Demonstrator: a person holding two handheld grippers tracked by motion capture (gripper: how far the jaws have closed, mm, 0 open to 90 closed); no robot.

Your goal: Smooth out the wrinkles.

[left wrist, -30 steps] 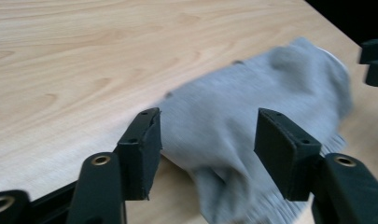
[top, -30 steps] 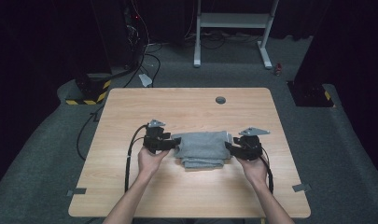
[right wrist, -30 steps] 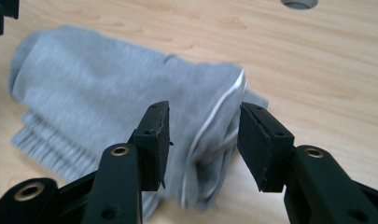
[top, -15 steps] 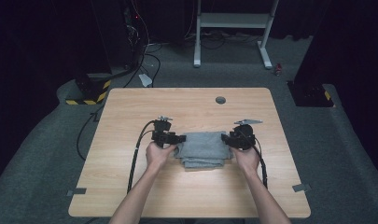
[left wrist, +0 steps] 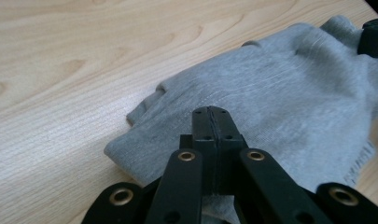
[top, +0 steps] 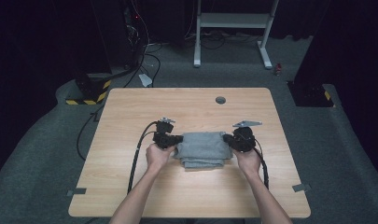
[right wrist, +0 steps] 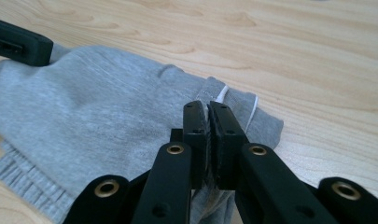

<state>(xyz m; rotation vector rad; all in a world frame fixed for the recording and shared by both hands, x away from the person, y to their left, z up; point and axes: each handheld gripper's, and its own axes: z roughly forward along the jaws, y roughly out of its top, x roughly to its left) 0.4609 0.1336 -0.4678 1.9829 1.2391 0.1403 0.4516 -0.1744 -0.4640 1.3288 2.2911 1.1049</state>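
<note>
Desk (top: 130, 186): light wood-grain top with rounded corners, set on grey carpet (top: 42, 154). A round grommet hole (top: 220, 100) sits near the far edge, right of centre. Small grey tape tabs lie on the carpet by the near left corner (top: 76, 192) and the near right corner (top: 301, 187).

Folded grey garment (top: 203, 148): lies flat near the middle of the desk, slightly toward the near edge. Ribbed hem layers show along its near side.

Left gripper (top: 173, 139): at the garment's left end. Its jaws have just been closing; in the left gripper view they meet with a fold of grey fabric pinched between them. Black cable (top: 139, 149) trails from it toward the near edge.

Right gripper (top: 228, 140): at the garment's right end. Jaws have likewise just been closing; the right gripper view shows them clamped on the fabric edge, a thin white cord (right wrist: 252, 108) just beside them.

Room: dark surroundings. A white metal stand (top: 233, 28) is beyond the far edge. A black block with yellow-black hazard stripes (top: 86, 95) sits off the far left corner, loose cables (top: 149, 53) behind it. A dark floor plate (top: 312, 93) lies off the far right corner.
</note>
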